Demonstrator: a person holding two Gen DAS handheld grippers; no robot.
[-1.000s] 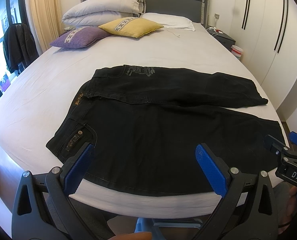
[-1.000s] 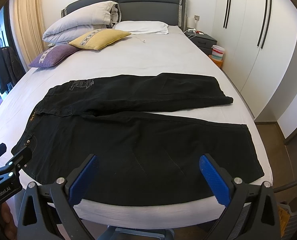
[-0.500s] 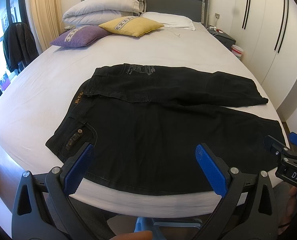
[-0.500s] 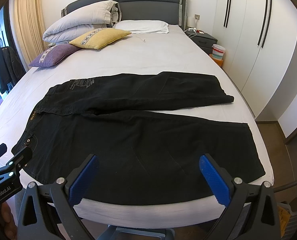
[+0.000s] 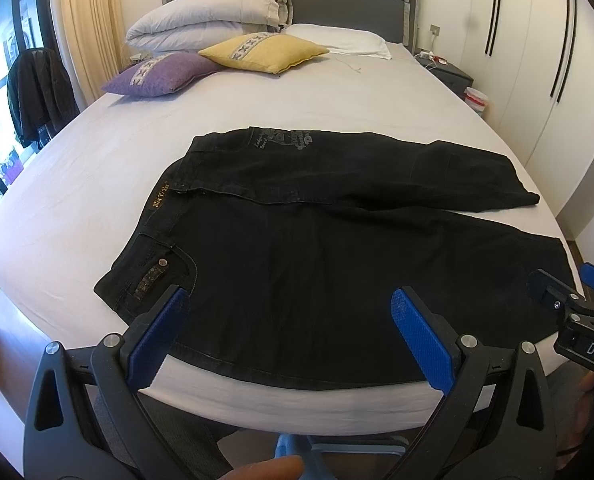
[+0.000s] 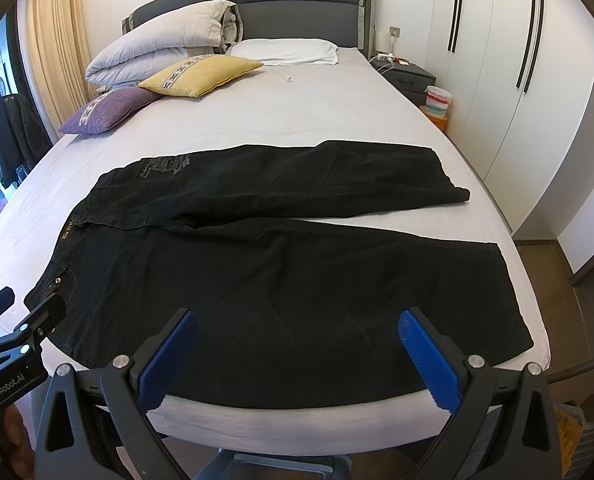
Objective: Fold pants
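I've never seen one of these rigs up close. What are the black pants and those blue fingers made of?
The black pants look like matte denim: contrast stitching, a metal rivet at the pocket, a woven waistband label. The left gripper's blue fingers look like dimpled rubber or plastic pads on smooth black plastic arms; I cannot tell which.

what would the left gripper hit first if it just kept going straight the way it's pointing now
Most likely the near leg of the black pants, which lies flat on the bed straight ahead of the open left gripper. Nothing shows between the fingers and the cloth, though depth is hard to judge.
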